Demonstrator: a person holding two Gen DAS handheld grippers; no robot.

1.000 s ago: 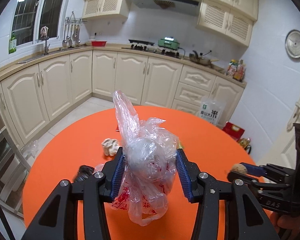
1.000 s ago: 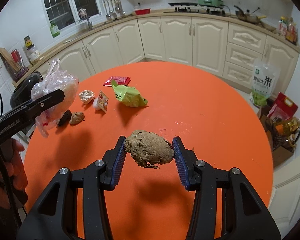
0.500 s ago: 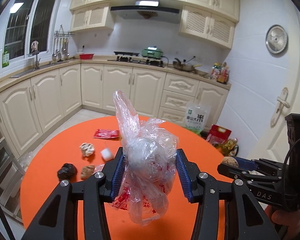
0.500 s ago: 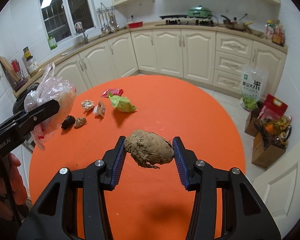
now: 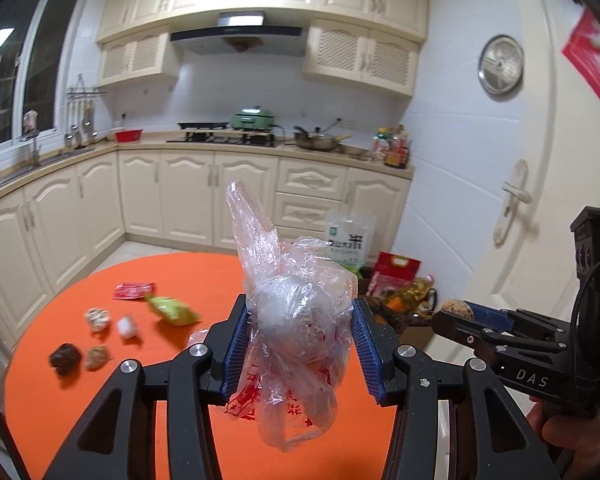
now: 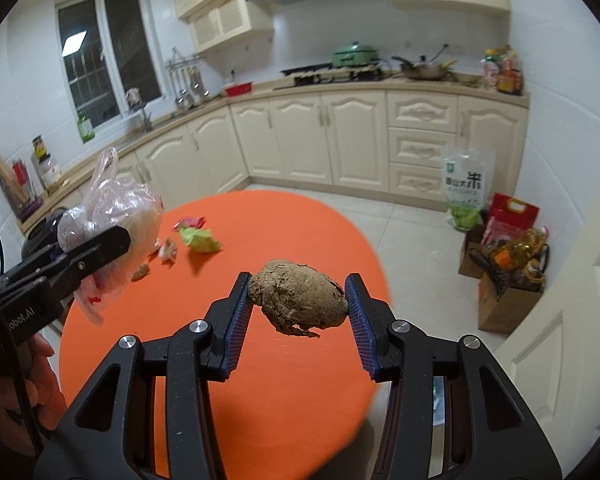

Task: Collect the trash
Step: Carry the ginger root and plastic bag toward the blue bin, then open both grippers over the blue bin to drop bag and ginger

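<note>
Left hand-held gripper (image 5: pixel 298 354) clamped on plastic bag (image 5: pixel 296 312) — limp, light | right hand-held gripper (image 6: pixel 296 320) clamped on brown wad (image 6: pixel 298 300) — we judge it crumbly; hold mid-body

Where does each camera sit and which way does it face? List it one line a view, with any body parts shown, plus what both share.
Left wrist: sits on the left claw, looking along its fingers over the orange table toward the cabinets; it grips a clear plastic bag; the right claw and hand show at right.
Right wrist: sits on the right claw, gripping a brown lump; the left claw and hand show at left.
Shared: table, bag, lump, green wrapper, rice bag.
</note>
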